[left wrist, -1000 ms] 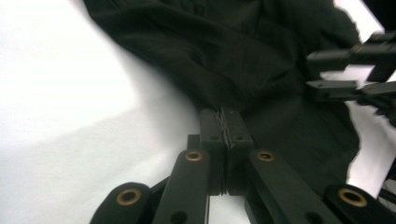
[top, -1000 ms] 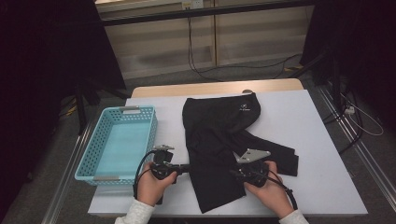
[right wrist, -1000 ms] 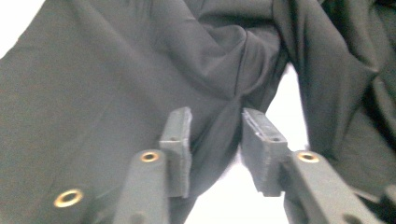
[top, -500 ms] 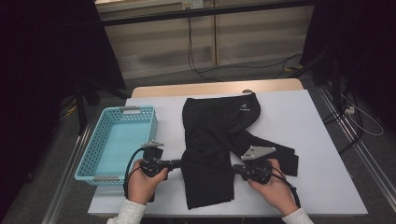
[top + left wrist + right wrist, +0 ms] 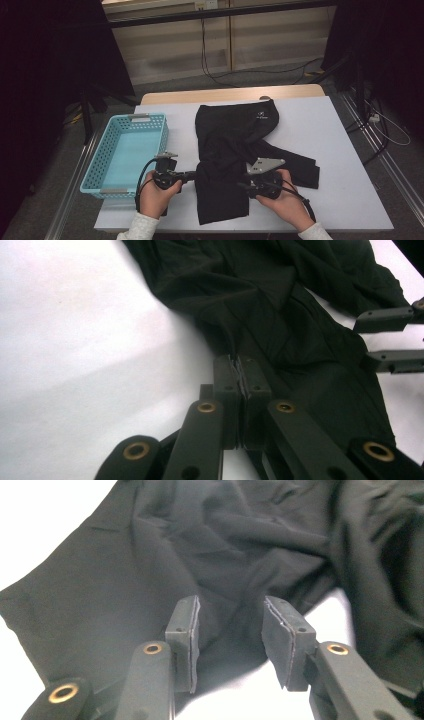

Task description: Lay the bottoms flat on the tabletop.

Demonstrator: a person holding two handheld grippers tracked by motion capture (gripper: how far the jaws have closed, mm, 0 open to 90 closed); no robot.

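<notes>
Garment (image 5: pixel 235 150), black, lies mid-table right of the blue basket (image 5: pixel 107 167) in the high view; compared with a second ago its near leg now hangs straighter, so the fold looks mid-way. Left gripper view: left gripper (image 5: pixel 239 377) clamped on the fabric edge. Right gripper view: right gripper (image 5: pixel 231 630) jaws have just been opening, part-open, cloth below them unpinched, likely regrasping.

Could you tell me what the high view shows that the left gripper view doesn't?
High view alone: the blue basket, both hands, the floor behind the table. Left gripper view alone: the left gripper seen close, jaws shut on the edge of the black garment. Both: the garment, the white tabletop and the right gripper at the garment's other edge, jaws apart.
</notes>
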